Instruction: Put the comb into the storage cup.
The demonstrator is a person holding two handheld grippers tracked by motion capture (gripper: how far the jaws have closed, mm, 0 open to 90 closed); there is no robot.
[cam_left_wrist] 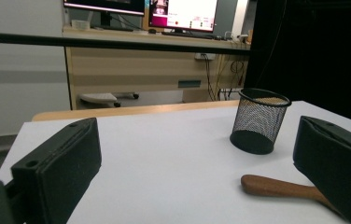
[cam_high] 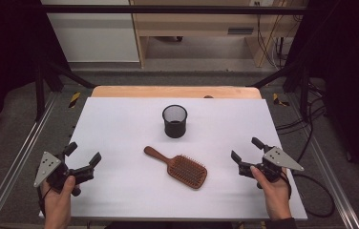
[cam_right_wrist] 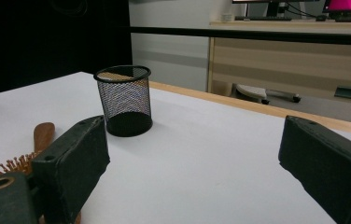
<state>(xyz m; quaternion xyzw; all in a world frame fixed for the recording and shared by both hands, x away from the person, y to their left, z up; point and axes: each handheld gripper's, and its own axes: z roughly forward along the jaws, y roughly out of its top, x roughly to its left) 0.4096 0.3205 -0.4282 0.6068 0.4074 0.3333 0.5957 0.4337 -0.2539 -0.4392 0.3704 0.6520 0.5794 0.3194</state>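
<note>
A wooden paddle hairbrush [cam_high: 178, 168] lies bristles up in the middle of the white table, its handle [cam_left_wrist: 276, 186] pointing to the far left. Behind it stands an upright black mesh cup [cam_high: 174, 120], also seen as the mesh cup [cam_left_wrist: 258, 120] and the mesh cup [cam_right_wrist: 124, 100]. My left gripper [cam_high: 82, 153] hovers at the table's near left, open, nothing between its jaws. My right gripper [cam_high: 247, 149] is held at the near right, open and empty too. The brush bristles [cam_right_wrist: 12, 165] peek out beside the right gripper's left jaw.
The white table top [cam_high: 120, 129] ends in a wooden strip at the far edge. Metal frame rails run along both sides. Beyond stand a wooden desk [cam_left_wrist: 155, 70] with monitors and a black curtain at the sides.
</note>
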